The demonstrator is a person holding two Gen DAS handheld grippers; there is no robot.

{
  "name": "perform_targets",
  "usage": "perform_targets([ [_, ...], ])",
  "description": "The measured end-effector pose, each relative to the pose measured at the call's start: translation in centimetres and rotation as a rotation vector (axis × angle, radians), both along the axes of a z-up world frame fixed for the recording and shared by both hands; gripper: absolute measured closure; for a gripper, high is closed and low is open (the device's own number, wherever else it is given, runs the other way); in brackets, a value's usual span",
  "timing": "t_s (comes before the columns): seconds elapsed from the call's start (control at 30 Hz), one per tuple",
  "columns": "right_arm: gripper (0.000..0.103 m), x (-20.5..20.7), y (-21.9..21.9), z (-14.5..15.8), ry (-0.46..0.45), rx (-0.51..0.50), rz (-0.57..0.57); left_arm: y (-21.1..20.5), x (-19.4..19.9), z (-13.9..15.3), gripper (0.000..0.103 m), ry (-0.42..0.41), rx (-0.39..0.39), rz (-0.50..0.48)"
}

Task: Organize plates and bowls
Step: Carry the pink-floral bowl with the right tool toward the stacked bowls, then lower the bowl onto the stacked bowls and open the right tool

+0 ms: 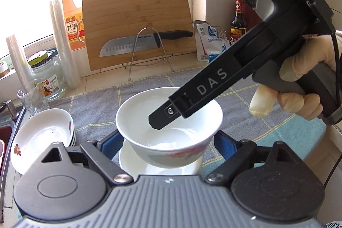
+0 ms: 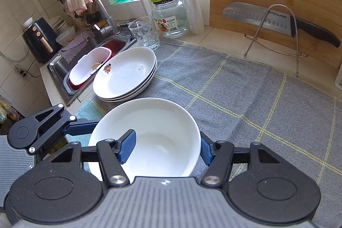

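A white bowl (image 1: 168, 121) with a pink flower print is held above a white dish (image 1: 149, 164) on the grey cloth. My right gripper (image 2: 167, 149) is open wide; one blue finger (image 2: 128, 146) is inside the bowl (image 2: 154, 134), the other (image 2: 206, 152) outside its right rim. Its finger (image 1: 168, 112) shows reaching into the bowl in the left wrist view. My left gripper (image 1: 168, 142) is open, its blue fingers (image 1: 111, 142) on either side of the bowl's base. A stack of white plates (image 2: 126, 76) lies left, also in the left wrist view (image 1: 42, 138).
A sink (image 2: 92, 61) with a red-and-white tub lies at the left. A glass (image 2: 145, 33), a jar (image 2: 168, 16) and bottles stand behind the plates. A cutting board (image 1: 136, 25) with a knife (image 1: 145, 40) on a wire rack leans at the back. A grey checked cloth (image 2: 245, 99) covers the counter.
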State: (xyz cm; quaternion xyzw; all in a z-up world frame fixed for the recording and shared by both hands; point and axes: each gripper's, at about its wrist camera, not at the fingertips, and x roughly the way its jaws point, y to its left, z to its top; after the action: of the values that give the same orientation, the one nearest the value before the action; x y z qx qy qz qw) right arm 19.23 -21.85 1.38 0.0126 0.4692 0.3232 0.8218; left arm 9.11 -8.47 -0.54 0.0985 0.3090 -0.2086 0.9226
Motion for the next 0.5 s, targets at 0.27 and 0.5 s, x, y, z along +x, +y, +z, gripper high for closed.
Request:
perform_targets([
  [0.27,0.036,0.3,1.2,-1.6,0.034,-0.016,0.014,1.0,0.3,-1.2,0.012,0.047,0.003,0.020],
  [0.5,0.036,0.3,1.1,-2.1,0.045,-0.024,0.016,0.8,0.7,-2.0,0.012,0.074,0.006,0.015],
])
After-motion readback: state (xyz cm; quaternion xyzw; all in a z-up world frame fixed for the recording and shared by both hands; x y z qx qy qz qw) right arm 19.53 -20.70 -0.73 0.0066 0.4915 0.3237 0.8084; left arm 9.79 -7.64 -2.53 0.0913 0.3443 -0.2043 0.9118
